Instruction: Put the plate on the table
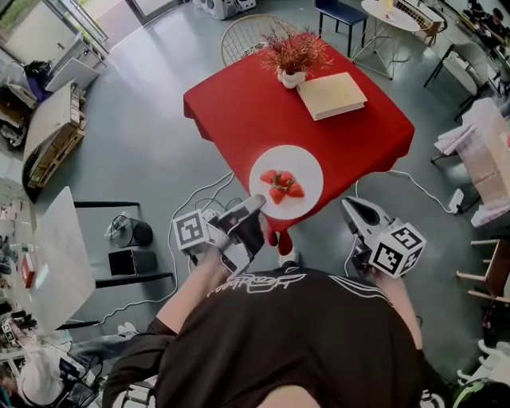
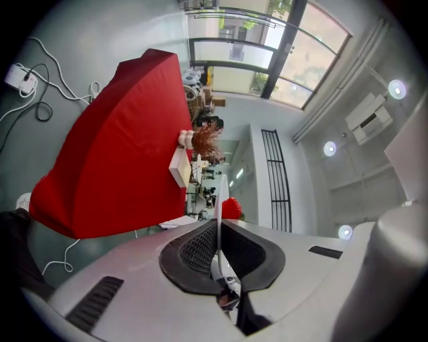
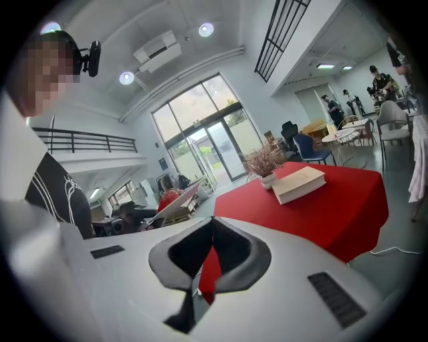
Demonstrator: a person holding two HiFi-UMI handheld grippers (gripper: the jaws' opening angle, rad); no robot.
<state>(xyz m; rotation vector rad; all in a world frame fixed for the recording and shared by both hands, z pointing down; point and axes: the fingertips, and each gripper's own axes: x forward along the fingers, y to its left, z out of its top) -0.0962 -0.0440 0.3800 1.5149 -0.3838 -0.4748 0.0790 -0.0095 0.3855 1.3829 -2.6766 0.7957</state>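
A white plate [image 1: 285, 179] with several strawberries [image 1: 280, 186] on it hangs over the near corner of the red-clothed table [image 1: 239, 111]. My left gripper [image 1: 256, 204] is shut on the plate's near-left rim. In the left gripper view the plate [image 2: 219, 200] shows edge-on as a thin white line between the pads, with a strawberry [image 2: 231, 208] beside it and the table [image 2: 120, 153] to the left. Whether the plate touches the cloth I cannot tell. My right gripper [image 1: 351, 206] is shut and empty, to the right of the plate, off the table's near edge; the right gripper view shows its closed jaws [image 3: 212, 231].
At the table's far side lie a cream book [image 1: 331, 94] and a white vase of dried red plants [image 1: 292, 57]. A wire chair [image 1: 247, 36] stands behind the table. White cables [image 1: 199, 199] trail on the grey floor to the left. More tables and chairs [image 1: 390, 16] stand beyond.
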